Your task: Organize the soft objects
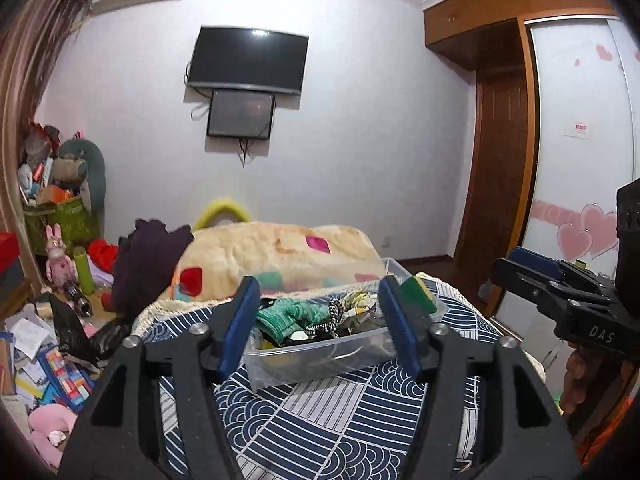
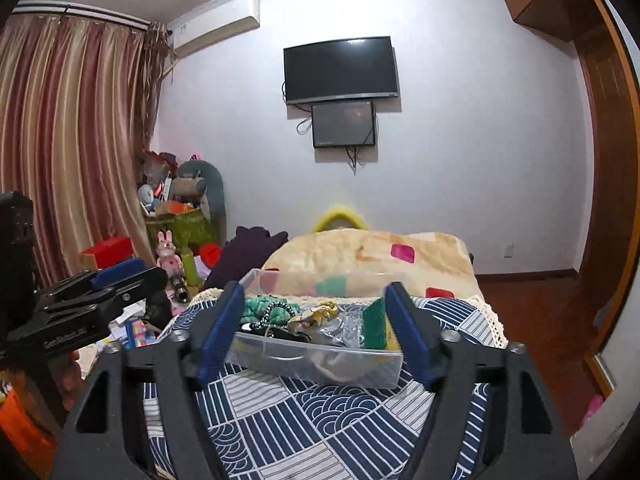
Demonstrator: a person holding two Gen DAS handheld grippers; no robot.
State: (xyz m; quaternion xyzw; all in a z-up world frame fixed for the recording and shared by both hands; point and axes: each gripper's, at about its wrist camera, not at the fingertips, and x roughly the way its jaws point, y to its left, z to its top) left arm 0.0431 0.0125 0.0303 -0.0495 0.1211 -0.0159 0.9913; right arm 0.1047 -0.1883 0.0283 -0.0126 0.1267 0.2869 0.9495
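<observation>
A clear plastic bin [image 1: 320, 356] [image 2: 320, 364] stands on the blue-and-white patterned bed cover [image 1: 340, 412] [image 2: 320, 420]. It holds a teal cloth [image 1: 292, 314] [image 2: 260, 306], a black-and-white cord [image 1: 334, 312], a yellow patterned scrunchie [image 2: 320, 312] and a green-and-yellow sponge [image 1: 416, 294] [image 2: 376, 324]. My left gripper [image 1: 320, 320] is open and empty, held just short of the bin. My right gripper [image 2: 316, 328] is open and empty, also just short of the bin. Each gripper shows at the edge of the other's view.
A cream blanket with coloured patches [image 1: 280, 256] [image 2: 380, 252] lies behind the bin, next to a dark purple cloth [image 1: 148, 256]. Toys, papers and a green basket [image 1: 60, 220] clutter the floor at left. A wardrobe [image 1: 580, 140] stands at right.
</observation>
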